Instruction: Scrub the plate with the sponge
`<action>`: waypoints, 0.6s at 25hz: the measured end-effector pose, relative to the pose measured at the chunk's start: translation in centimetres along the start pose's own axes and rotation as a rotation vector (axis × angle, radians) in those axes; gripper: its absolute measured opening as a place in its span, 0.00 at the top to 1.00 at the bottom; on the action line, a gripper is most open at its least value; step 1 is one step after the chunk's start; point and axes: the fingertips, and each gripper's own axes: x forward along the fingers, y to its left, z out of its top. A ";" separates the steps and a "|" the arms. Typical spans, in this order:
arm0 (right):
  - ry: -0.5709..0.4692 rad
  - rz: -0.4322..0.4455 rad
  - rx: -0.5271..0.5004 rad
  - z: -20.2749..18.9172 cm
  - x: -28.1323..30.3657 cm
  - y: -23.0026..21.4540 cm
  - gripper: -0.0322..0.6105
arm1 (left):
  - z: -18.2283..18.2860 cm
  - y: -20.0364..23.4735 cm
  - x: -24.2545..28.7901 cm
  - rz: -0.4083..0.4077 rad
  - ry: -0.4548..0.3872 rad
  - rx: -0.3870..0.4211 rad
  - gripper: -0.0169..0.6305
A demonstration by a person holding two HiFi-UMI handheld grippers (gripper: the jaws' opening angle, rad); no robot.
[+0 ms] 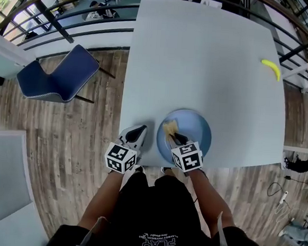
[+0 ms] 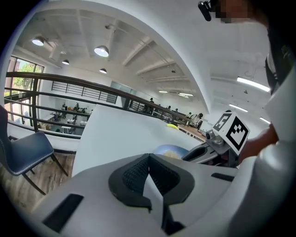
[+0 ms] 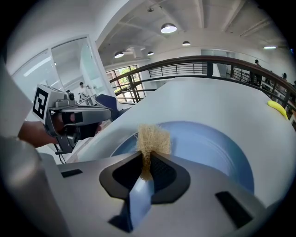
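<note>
Pale table [image 1: 212,55] holds the plate [image 1: 198,129]; right gripper [image 1: 176,138], clamped on the sponge [image 1: 169,128], sits over the plate's left half, left gripper [image 1: 137,134] closed and empty just left of it.

I am counting one plate [image 1: 198,129], one sponge [image 1: 169,128] pinched in my right gripper [image 1: 176,139], one banana [image 1: 271,69] far ahead of it, one chair [image 1: 59,78] beyond my left gripper [image 1: 139,132], and one table [image 1: 201,60].

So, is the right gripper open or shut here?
Shut: the right gripper pinches the tan fibrous sponge between its jaws, over the round blue plate.
</note>
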 end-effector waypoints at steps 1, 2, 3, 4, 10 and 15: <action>0.001 -0.001 0.002 0.0 0.1 -0.1 0.86 | -0.1 0.0 0.0 0.001 0.001 -0.004 0.95; 0.002 -0.004 0.003 0.0 0.2 -0.3 0.86 | -0.1 0.0 0.1 0.000 0.003 -0.006 0.95; 0.002 -0.010 0.005 0.1 0.2 -0.6 0.86 | -0.2 -0.1 0.2 -0.002 0.005 -0.007 0.95; 0.000 -0.018 0.009 0.1 0.2 -0.8 0.86 | -0.2 -0.1 0.3 -0.004 0.009 -0.005 0.95; -0.012 -0.089 0.064 -0.1 -0.3 -3.3 0.86 | -0.5 -0.8 0.9 -0.005 0.021 0.013 0.95; -0.003 -0.153 0.119 -0.5 -1.4 -5.9 0.86 | 0.5 -1.6 1.8 -0.020 0.002 0.032 0.95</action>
